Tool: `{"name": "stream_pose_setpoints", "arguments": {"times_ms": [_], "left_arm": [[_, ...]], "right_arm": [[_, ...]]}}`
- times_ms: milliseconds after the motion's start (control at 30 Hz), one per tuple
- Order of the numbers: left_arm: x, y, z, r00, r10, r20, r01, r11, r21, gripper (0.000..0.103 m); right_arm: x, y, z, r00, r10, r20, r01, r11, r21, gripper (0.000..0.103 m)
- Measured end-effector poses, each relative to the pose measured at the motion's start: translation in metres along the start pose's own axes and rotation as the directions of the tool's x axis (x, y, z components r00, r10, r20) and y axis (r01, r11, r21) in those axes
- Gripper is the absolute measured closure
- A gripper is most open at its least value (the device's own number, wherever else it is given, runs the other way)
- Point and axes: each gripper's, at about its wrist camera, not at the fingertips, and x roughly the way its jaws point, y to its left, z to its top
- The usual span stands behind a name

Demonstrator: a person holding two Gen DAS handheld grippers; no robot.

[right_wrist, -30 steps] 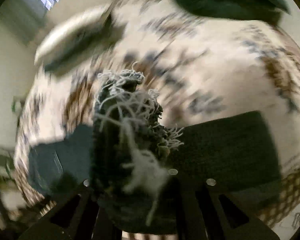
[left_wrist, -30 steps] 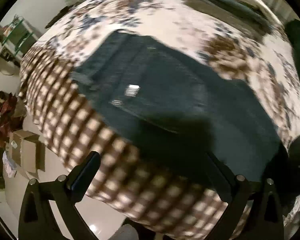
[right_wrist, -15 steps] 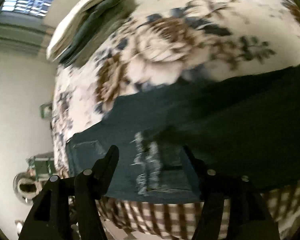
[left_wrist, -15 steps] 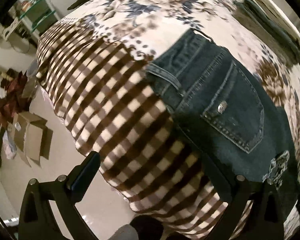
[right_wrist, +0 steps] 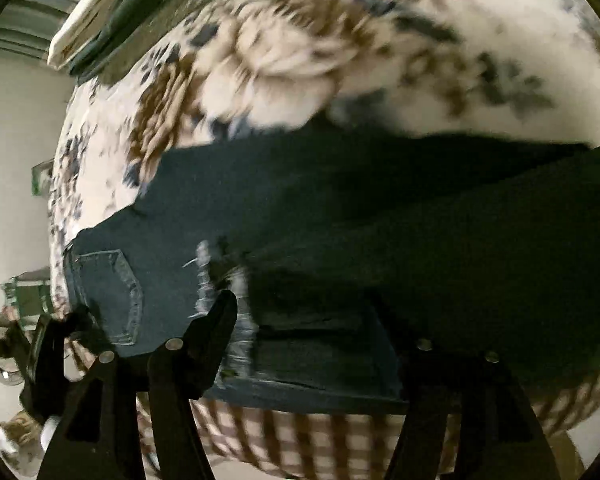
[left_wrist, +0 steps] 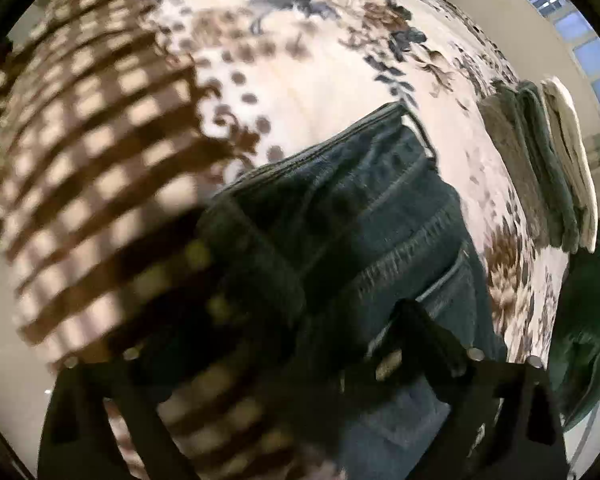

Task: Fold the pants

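My jeans (right_wrist: 340, 208) lie flat along the near edge of the bedspread (left_wrist: 320, 92), one leg laid over the other lengthwise, so I judge the first fold made and the crosswise folds not yet done. My right gripper (right_wrist: 304, 320) hovers over the frayed knee, fingers spread, pinching nothing. My left gripper (left_wrist: 300, 312) sits at the waistband; blur and shadow hide one finger, so I cannot tell its grip

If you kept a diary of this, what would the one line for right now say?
step: fold pants | jeans: flat on floral bedspread | left gripper: open at waistband | right gripper: open over frayed hem
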Motion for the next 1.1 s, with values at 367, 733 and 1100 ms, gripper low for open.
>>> {"name": "stream_pose_setpoints", "arguments": {"times_ms": [367,733,1100], "left_arm": [[0.003,0.002,0.004,0.974,-0.197,0.116,0.202,0.979,-0.04,0.058],[-0.041,-0.036,-0.007,0.957,-0.19,0.217,0.17,0.98,0.107,0.082],[-0.164,-0.161,-0.119,0.883,-0.258,0.392,0.113,0.927,0.357,0.084]], "right_arm": [[-0.024,-0.082,0.018,0.998,-0.056,-0.001,0.055,0.989,0.135,0.036],[-0.046,-0.093,0.023,0.992,-0.125,0.021,0.124,0.991,0.048,0.02],[-0.093,-0.188,0.031,0.998,-0.057,0.034,0.053,0.994,0.093,0.005]]}}
